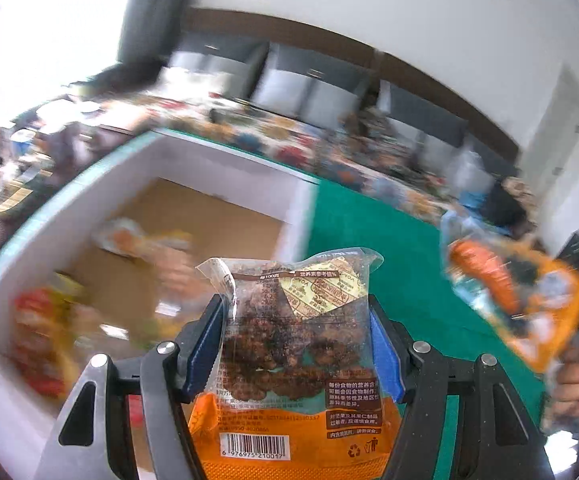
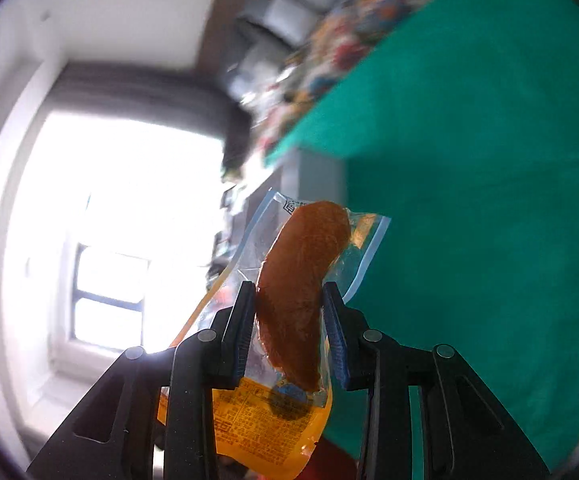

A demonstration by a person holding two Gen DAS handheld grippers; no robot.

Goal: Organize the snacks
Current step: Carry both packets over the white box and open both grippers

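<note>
My left gripper (image 1: 295, 312) is shut on a clear and orange packet of brown nut clusters (image 1: 293, 344), held up above the near wall of a white open box (image 1: 225, 160). Several blurred snack packets (image 1: 49, 320) lie on the box's brown floor. My right gripper (image 2: 289, 304) is shut on a clear packet with an orange-brown sausage-shaped snack (image 2: 301, 280) and a yellow label end, held in the air above the green table (image 2: 489, 200). That packet (image 1: 517, 300) also shows at the right of the left wrist view, with the hand holding the right gripper below it.
The green tabletop (image 1: 389, 248) runs to the right of the box. A blurred heap of colourful snack packets (image 1: 369, 148) lies along the far side of the table and also shows in the right wrist view (image 2: 329, 40). A bright window (image 2: 109, 220) is at left.
</note>
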